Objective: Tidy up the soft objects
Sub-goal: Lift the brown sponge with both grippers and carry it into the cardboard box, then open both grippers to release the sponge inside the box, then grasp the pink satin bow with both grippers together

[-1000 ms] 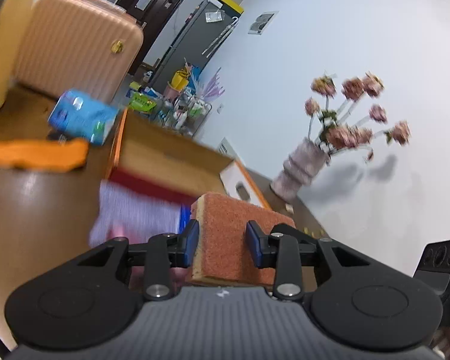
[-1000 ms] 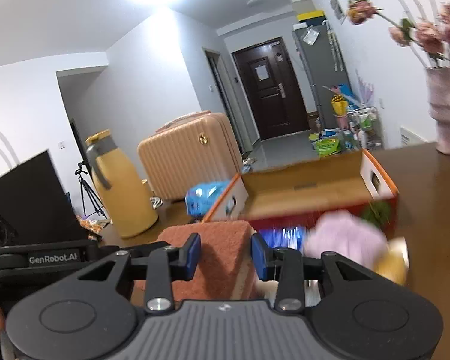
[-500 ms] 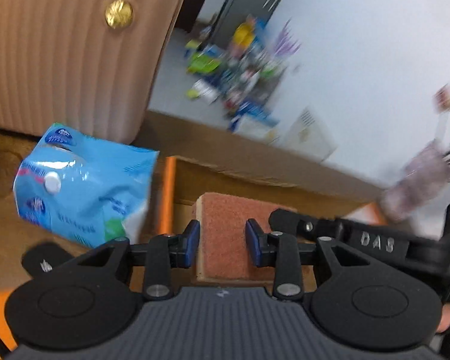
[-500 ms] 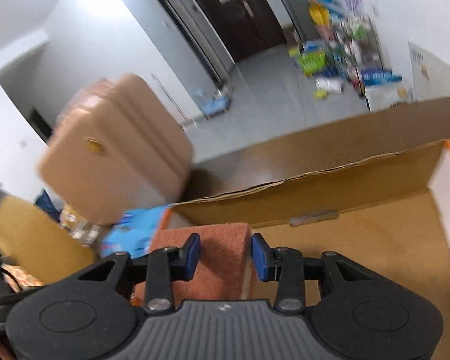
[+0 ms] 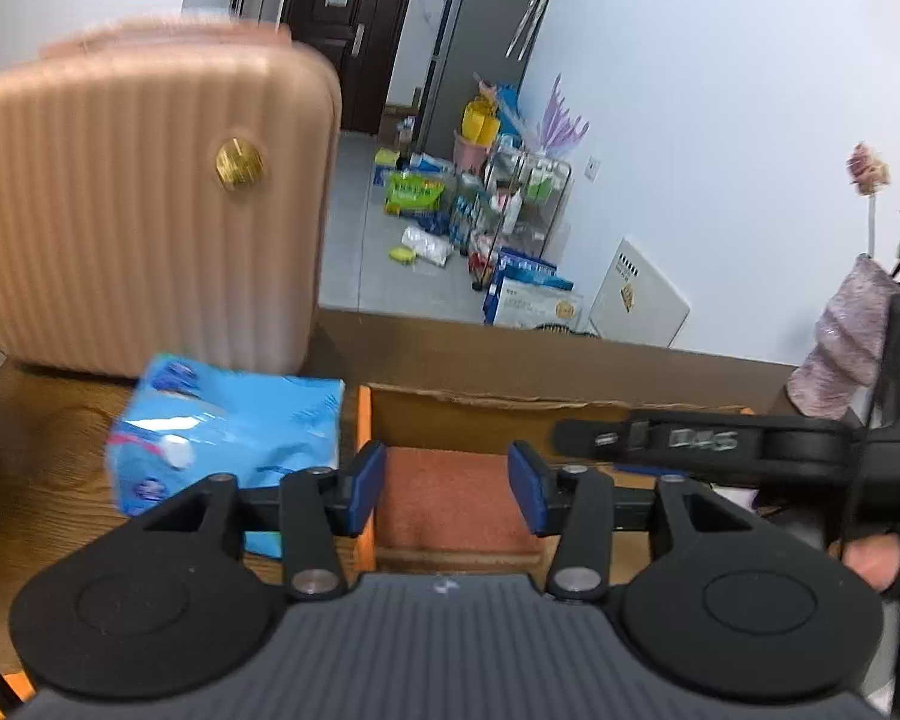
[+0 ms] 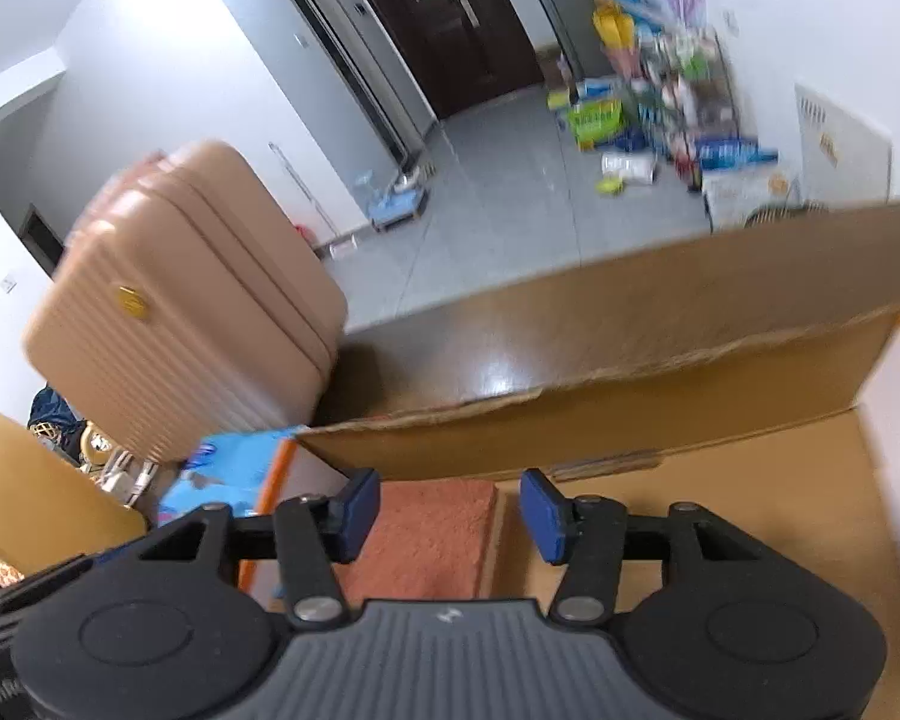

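Over the near left corner of the cardboard box [image 5: 510, 414], the left claw [image 5: 447, 495] has its blue pads spread, with an orange sponge [image 5: 450, 498] lying between them; the pads sit just off its sides, so the grip looks released. Left of the box, a blue tissue pack [image 5: 228, 426] rests on the wooden counter [image 5: 42, 468], touching or nearly touching the box's orange edge. Behind the pack stands a pink suitcase [image 5: 144, 198]. At far right a pale vase [image 5: 846, 336] with flowers stands near the wall.

From the right wrist view, the right claw [image 6: 450, 513] is also spread wide above the box [image 6: 690, 420]. An orange sponge [image 6: 426, 534] lies on the box floor near the left wall, close to the left pad and clear of the right one. The tissue pack [image 6: 228, 474] shows just outside that wall, with the suitcase [image 6: 174, 312] behind.
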Demonstrator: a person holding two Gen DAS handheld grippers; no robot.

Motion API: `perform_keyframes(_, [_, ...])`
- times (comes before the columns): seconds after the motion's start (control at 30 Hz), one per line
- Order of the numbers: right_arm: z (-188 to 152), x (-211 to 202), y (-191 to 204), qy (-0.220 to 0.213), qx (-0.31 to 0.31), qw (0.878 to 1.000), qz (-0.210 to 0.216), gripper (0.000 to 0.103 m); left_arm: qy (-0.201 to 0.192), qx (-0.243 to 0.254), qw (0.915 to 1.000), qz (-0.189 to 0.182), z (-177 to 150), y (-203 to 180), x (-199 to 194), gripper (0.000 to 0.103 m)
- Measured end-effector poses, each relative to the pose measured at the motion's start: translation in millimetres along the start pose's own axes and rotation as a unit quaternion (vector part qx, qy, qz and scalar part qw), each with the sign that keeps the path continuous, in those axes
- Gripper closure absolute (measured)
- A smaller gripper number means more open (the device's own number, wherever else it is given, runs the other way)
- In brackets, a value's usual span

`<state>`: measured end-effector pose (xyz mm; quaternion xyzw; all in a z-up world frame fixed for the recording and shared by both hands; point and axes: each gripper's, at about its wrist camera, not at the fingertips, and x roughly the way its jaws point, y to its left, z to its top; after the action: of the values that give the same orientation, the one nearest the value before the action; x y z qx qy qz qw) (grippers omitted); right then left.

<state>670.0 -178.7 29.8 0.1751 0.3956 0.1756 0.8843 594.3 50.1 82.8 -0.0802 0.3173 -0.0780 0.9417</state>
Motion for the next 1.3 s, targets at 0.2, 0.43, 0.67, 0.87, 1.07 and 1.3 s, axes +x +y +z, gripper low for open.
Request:
perform_keyframes(0.2, [-16,-113,12,-0.083,-0.080,0.993,-0.036,0.028,-0.084,0.032,0.9959,0.011,-26,-4,-107,0.026])
perform_keyframes(0.43, [-69,-220,21,-0.173,-0.124,0.975,-0.066,0.008,-0.112,0.076,0.9901,0.038,-89,-24,-201,0.014])
perform_keyframes(0.67, [-168,-301,27,-0.249,-0.186,0.945,-0.102,0.000,-0.168,0.075,0.9802,0.072,-173,-38,-283,0.000])
perform_keyframes(0.87, [-271,-340,36,-0.267,-0.250,0.925,-0.101,0.000,-0.194,0.069,0.9771,0.053,-230,-55,-327,0.000])
perform_keyframes(1.07, [-359,-367,52,-0.315,-0.298,0.895,-0.109,0.000,-0.202,0.075,0.9751,0.052,-284,-66,-357,0.000])
perform_keyframes(1.3, [-395,-368,48,-0.321,-0.258,0.905,-0.112,0.000,-0.203,0.082,0.9730,0.073,-322,-73,-366,0.000])
